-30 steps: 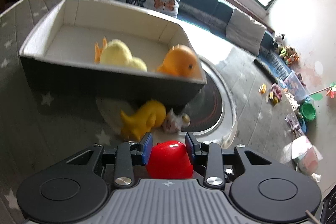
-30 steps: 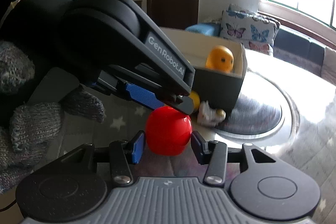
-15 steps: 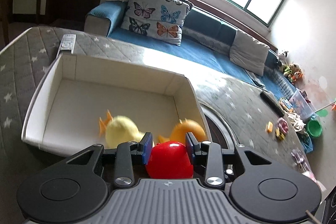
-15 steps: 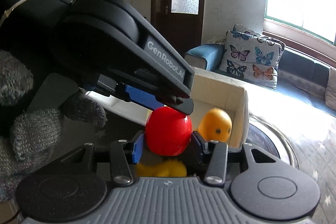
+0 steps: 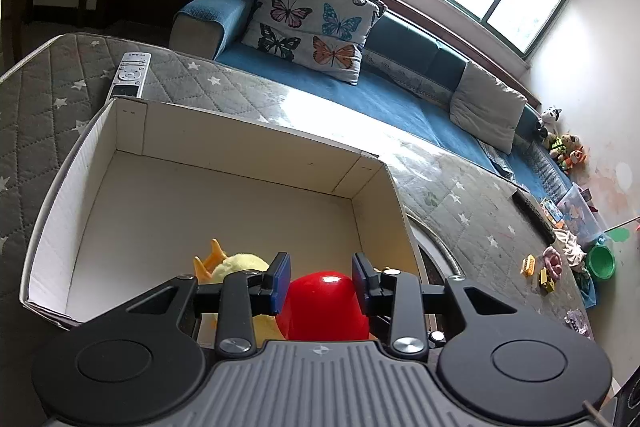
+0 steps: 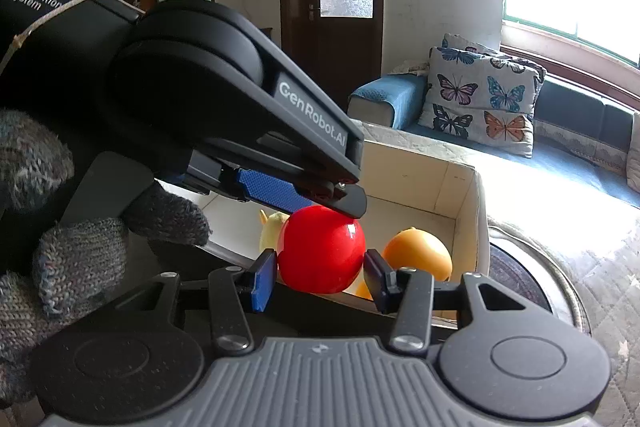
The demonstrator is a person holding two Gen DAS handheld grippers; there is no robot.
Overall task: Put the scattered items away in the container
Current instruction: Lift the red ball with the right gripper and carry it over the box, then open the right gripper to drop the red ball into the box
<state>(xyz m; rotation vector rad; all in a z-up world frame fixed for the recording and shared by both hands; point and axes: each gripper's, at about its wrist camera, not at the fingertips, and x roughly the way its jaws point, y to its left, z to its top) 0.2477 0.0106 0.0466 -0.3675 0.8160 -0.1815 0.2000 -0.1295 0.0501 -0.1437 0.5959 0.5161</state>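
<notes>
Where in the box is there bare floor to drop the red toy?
In the box, the floor is bare along the far and left walls. Crowded by the near wall: the yellow toy and the orange toy lie there.

Left gripper (image 5: 320,277) hovering over near edge of white box (image 5: 248,143), jaws just closing on red ball (image 5: 326,307), pads touching it. Yellow plush toy (image 5: 240,265) lying inside box behind left pad. Remote (image 5: 130,75) resting on quilted cover beyond box.
</notes>
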